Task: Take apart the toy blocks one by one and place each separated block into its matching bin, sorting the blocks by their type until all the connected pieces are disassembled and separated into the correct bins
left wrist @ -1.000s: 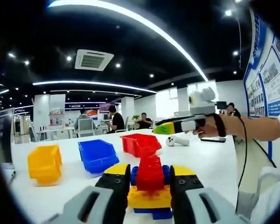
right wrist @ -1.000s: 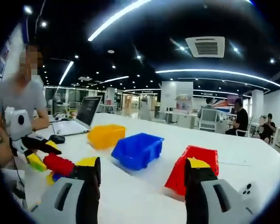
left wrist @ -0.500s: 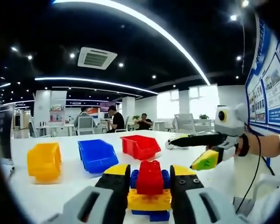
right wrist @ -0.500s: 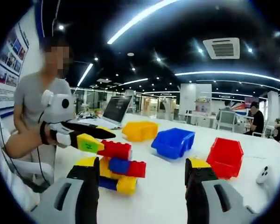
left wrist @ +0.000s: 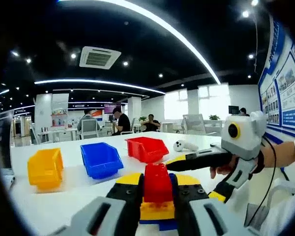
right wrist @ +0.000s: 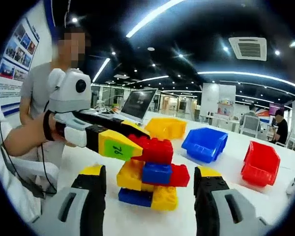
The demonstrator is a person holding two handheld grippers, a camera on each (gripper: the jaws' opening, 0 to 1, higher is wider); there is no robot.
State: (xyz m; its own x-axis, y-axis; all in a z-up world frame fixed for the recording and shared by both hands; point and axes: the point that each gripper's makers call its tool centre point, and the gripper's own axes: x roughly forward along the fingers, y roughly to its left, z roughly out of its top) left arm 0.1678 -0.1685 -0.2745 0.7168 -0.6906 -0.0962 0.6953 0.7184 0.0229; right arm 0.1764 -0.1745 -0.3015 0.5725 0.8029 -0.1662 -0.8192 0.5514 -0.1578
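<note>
A stack of toy blocks (left wrist: 157,209) is held up off the white table (left wrist: 64,196). It has a red block (left wrist: 157,183) on top, with yellow and blue ones beneath. My left gripper (left wrist: 157,179) is shut on the stack, its jaws pressed against the red and yellow blocks. In the right gripper view the left gripper (right wrist: 129,137) reaches in from the left, clamped on the top red block (right wrist: 155,149) of the stack (right wrist: 150,184). My right gripper (right wrist: 150,194) is open, and the stack lies just ahead between its jaws. The right gripper (left wrist: 195,178) comes in from the right.
Three bins stand in a row on the table: yellow (left wrist: 45,168), blue (left wrist: 101,159) and red (left wrist: 146,148). A white controller (left wrist: 185,145) lies past the red bin. A laptop (right wrist: 136,104) sits behind the yellow bin (right wrist: 167,128). People sit at far desks.
My right gripper has swung in close to the stack, which now sits between its open jaws. The left gripper keeps its hold on the stack.
</note>
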